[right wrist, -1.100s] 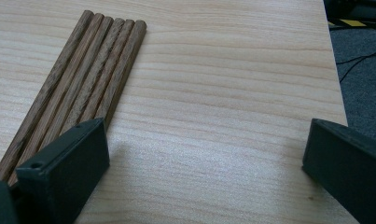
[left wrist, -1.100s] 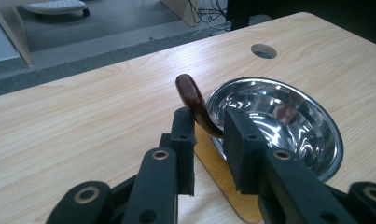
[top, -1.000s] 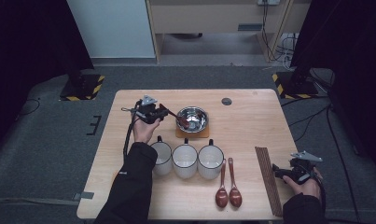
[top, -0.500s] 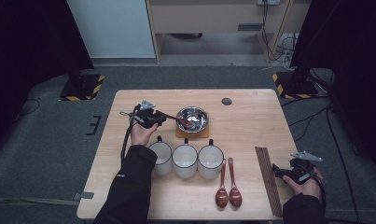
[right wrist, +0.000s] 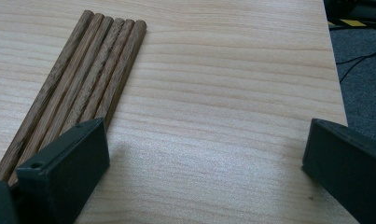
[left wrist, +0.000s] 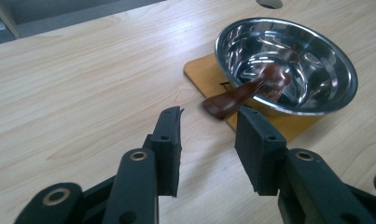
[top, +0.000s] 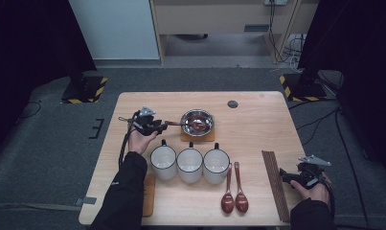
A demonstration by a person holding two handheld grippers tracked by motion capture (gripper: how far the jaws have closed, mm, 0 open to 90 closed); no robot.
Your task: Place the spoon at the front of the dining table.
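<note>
A dark red-brown wooden spoon (left wrist: 244, 93) lies with its scoop inside a shiny steel bowl (left wrist: 335, 63) and its handle over the rim. The handle end points at my left gripper (left wrist: 209, 126), which is open just short of it and holds nothing. In the high view the left gripper (top: 163, 125) sits left of the bowl (top: 197, 122), level with the spoon handle (top: 174, 123). My right gripper (right wrist: 204, 140) hovers wide open over bare table near the right edge, beside a row of wooden chopsticks (right wrist: 83, 88). In the high view the right gripper (top: 289, 176) is just right of the chopsticks (top: 275, 184).
The bowl stands on an orange-brown coaster (top: 206, 137). Three white mugs (top: 189, 164) line up in front of it, and two more brown spoons (top: 233, 199) lie to their right. Another coaster (top: 149, 194) lies by the left sleeve. A round grommet (top: 232, 103) is set in the table's far side.
The left gripper has drifted slightly toward the near side, left of the bowl. The spoon now rests in the bowl beyond the open jaws. The right gripper has stayed put.
</note>
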